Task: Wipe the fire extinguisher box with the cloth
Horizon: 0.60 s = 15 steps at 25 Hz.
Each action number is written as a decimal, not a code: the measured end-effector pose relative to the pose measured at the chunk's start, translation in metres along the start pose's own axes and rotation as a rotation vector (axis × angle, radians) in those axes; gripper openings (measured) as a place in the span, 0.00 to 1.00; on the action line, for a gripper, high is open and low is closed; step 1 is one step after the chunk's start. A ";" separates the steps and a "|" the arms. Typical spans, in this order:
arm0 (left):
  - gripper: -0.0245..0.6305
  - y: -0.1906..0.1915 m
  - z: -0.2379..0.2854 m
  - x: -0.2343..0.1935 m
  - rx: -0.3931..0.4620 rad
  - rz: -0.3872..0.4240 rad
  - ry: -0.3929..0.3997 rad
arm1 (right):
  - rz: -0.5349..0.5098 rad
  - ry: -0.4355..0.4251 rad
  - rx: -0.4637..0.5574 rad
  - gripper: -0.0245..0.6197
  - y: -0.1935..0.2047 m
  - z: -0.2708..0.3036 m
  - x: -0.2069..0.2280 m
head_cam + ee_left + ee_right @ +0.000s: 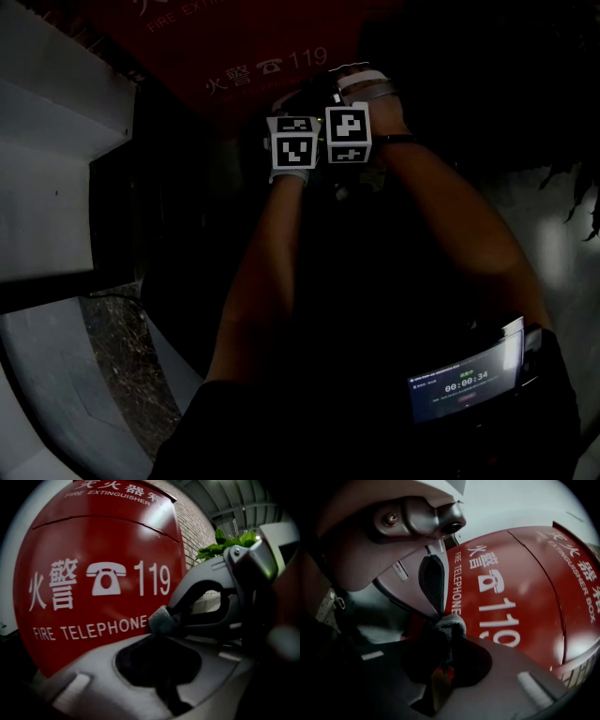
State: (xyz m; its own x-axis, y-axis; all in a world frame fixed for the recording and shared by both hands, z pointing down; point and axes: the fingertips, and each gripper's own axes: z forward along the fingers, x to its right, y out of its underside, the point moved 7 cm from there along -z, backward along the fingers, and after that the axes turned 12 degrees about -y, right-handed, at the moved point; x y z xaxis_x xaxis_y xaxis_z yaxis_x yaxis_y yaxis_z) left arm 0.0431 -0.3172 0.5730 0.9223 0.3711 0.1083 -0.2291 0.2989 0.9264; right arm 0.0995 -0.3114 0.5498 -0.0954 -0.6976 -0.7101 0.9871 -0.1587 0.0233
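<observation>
- A small screen device (466, 382) is glowing at the person's chest, showing a running timer.
- The left forearm (267, 248) and the right forearm (450, 206) are reaching forward close together. The left marker cube (292, 145) and the right marker cube (349, 134) are sitting just beside each other.
- The left hand-held gripper (158, 632) is pressing its jaws together on a bunched grey cloth (161, 619) at their tips.
- The right hand-held gripper (448, 634) is meeting it tip to tip. It is clamping the same wad of cloth, with a fold trailing down between its jaws.
- The cloth is sitting in front of the lower face of the red fire extinguisher box (103, 545). It is level with the white "FIRE TELEPHONE" lettering under "119". Whether it is touching the panel cannot be told.
- A brick wall (192, 522) and green leaves (229, 540) are showing beyond the box's right edge.
</observation>
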 end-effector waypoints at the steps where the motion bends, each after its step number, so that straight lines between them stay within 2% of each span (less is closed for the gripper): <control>1: 0.04 -0.001 0.001 0.005 0.001 0.001 0.005 | 0.012 -0.002 -0.003 0.09 0.006 -0.001 -0.001; 5: 0.04 -0.003 0.004 0.015 0.001 0.004 0.017 | 0.073 -0.019 -0.010 0.09 0.021 -0.004 -0.002; 8: 0.04 -0.002 0.001 0.012 0.000 0.003 0.009 | 0.078 -0.019 -0.029 0.09 0.026 -0.003 -0.004; 11: 0.04 -0.001 -0.008 0.000 0.001 0.020 -0.002 | 0.091 -0.027 -0.051 0.09 0.032 0.001 -0.008; 15: 0.04 0.001 -0.028 -0.033 -0.006 0.026 -0.031 | 0.171 -0.053 -0.029 0.09 0.027 0.001 -0.012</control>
State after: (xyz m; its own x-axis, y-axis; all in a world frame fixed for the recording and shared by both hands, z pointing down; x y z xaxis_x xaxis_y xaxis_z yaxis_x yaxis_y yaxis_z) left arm 0.0037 -0.3042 0.5603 0.9253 0.3509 0.1436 -0.2549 0.2952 0.9208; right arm 0.1273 -0.3083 0.5595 0.0683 -0.7486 -0.6595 0.9927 -0.0148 0.1197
